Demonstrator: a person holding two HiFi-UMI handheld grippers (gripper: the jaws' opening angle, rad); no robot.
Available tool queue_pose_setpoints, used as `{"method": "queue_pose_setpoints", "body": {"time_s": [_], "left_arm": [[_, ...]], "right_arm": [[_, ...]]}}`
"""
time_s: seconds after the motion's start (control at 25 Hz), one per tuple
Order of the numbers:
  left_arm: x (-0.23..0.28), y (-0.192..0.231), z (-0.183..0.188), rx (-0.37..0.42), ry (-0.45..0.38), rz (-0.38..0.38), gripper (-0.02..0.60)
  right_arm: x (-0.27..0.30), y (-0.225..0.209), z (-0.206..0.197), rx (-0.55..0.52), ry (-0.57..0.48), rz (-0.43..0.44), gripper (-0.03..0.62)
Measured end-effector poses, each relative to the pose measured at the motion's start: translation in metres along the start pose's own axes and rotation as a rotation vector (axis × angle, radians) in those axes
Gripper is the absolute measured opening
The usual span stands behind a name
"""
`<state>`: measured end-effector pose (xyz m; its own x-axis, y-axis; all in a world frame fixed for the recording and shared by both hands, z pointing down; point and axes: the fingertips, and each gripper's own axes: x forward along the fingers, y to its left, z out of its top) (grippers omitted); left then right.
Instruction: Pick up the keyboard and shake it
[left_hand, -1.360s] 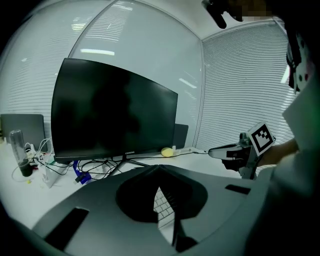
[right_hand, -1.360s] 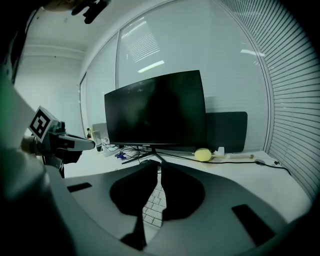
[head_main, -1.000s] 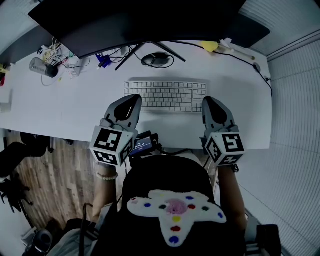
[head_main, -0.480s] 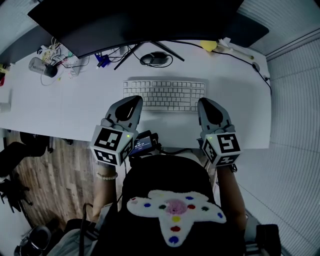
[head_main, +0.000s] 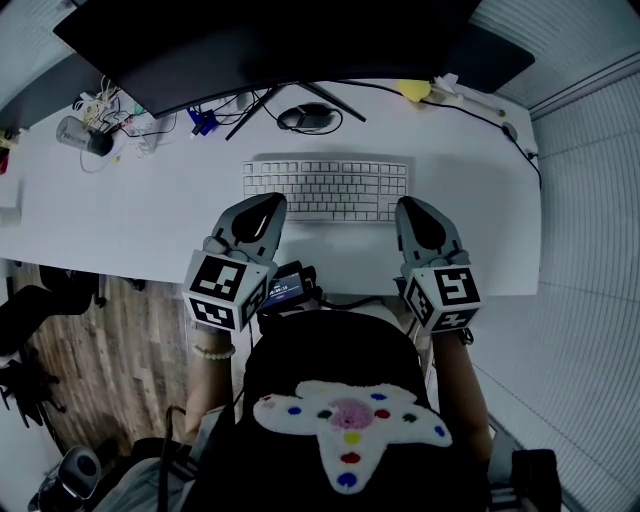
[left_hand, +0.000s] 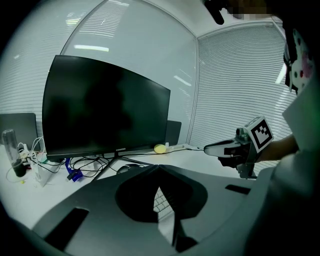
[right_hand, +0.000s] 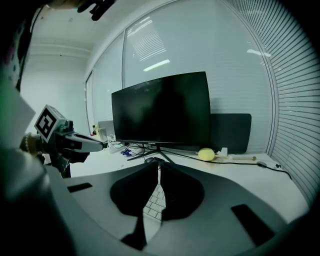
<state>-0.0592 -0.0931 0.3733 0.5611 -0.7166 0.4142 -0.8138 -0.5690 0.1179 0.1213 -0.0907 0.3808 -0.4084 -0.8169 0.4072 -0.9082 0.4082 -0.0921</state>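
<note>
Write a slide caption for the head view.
The left gripper and right gripper, both shut, poised before the white keyboard on the desk.

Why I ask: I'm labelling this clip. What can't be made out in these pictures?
- The keyboard: key lettering is too small in the head view. In both gripper views the shut jaws cover all but a strip of keys.
- The monitor: its top is cut off by the head view's upper edge.
- The clutter at the far left of the desk: too small and dim to name.
- Whether the left gripper or right gripper touches the keyboard: unclear from above.
</note>
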Motion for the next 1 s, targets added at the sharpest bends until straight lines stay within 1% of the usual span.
{"method": "queue_pose_setpoints", "body": {"time_s": [0.48,0.72,1.0], "left_arm": [[0.001,0.002,-0.006,0.006,0.017,0.004,0.017],[0.001,0.002,-0.008,0.004,0.025,0.001,0.017],[0.002,0.001,-0.011,0.010,0.030,0.001,0.017]], "right_arm": [[0.002,0.002,-0.004,-0.001,0.012,0.001,0.041],[0.003,0.004,-0.009,-0.025,0.029,0.001,0.041],[0.004,0.005,-0.011,0.003,0.025,0.007,0.041]]}}
